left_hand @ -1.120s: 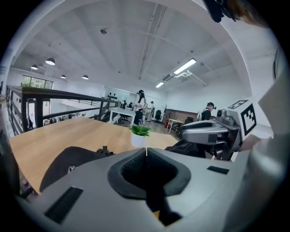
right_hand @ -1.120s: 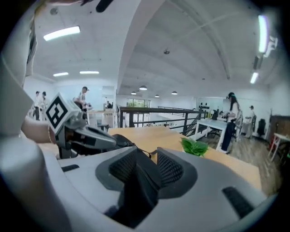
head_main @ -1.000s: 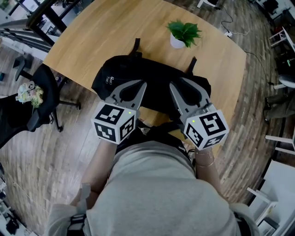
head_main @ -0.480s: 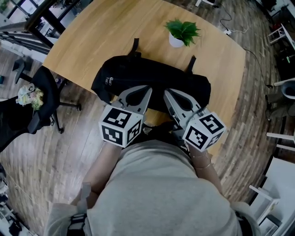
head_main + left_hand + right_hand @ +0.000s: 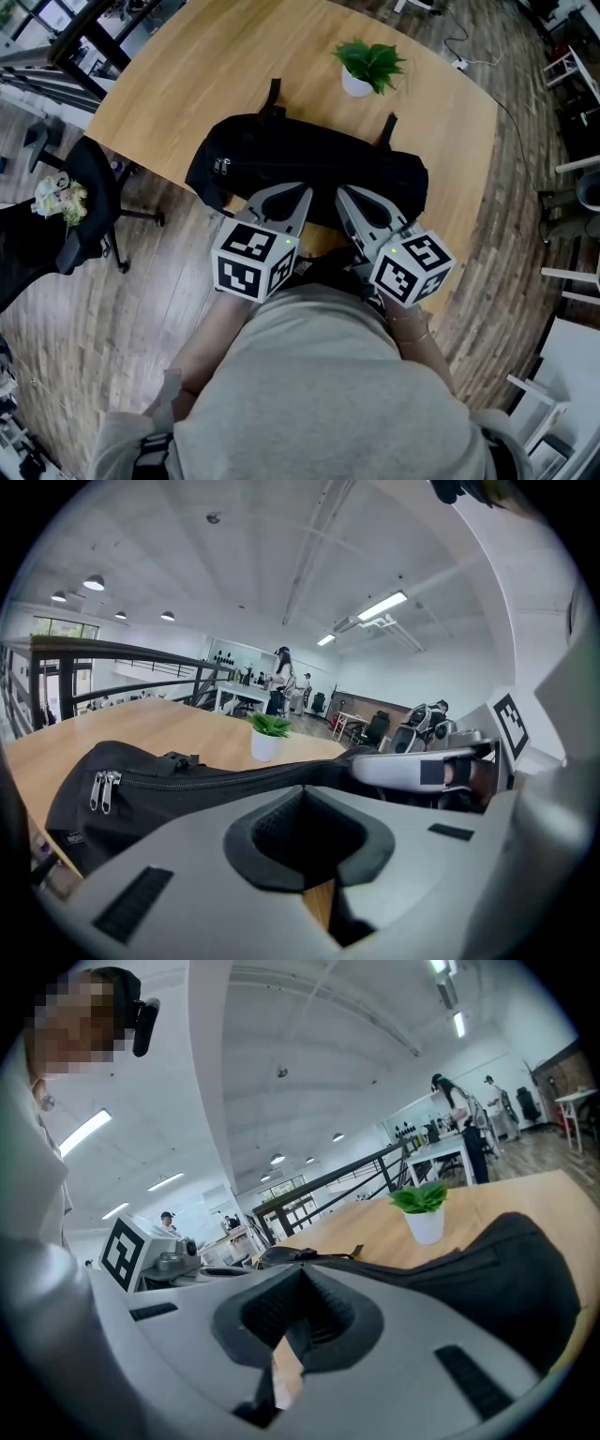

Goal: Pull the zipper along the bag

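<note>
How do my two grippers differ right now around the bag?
The left gripper sits left of the middle of the bag and angles rightward; the right gripper sits right of it and angles leftward. The zipper pulls at the bag's left end lie nearer the left gripper than the right gripper. Shared: both are shut, tips over the bag's near side.

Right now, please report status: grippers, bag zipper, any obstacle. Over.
Left gripper and right gripper shut, nothing seen between jaws, tips at bag near side. Zipper pulls at bag's left end, untouched. Plant behind bag, not in the way.
</note>
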{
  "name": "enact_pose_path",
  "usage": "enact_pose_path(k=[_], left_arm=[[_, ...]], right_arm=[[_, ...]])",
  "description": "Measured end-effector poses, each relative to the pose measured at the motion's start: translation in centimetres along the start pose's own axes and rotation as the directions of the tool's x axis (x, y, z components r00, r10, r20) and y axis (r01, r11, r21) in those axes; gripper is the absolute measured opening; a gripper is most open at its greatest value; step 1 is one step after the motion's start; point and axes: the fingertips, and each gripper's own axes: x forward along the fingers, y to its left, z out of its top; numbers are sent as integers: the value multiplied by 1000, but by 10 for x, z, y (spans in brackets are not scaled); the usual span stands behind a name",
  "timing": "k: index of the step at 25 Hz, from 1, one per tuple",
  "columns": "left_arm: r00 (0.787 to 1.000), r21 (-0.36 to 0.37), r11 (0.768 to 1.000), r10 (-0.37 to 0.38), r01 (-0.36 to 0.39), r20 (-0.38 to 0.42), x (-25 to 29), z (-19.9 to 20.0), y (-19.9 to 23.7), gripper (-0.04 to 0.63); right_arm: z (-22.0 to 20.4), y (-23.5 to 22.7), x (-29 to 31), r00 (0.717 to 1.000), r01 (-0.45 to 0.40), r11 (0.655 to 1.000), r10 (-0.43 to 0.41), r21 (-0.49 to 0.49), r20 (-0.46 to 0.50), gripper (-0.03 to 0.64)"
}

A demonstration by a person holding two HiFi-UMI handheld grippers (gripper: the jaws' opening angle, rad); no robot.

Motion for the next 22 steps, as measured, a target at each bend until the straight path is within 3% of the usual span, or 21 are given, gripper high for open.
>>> enact_pose_path(k=[10, 22], left_arm=[[998, 18, 998, -56, 56, -21, 2, -6, -9, 17], [998, -4, 999, -42, 42, -50, 1, -12, 0, 17]], right_arm=[[-5, 3, 6, 1000, -8, 1000, 8, -4, -25, 6], [-16, 7, 13, 997, -24, 999, 23, -20, -77, 6]])
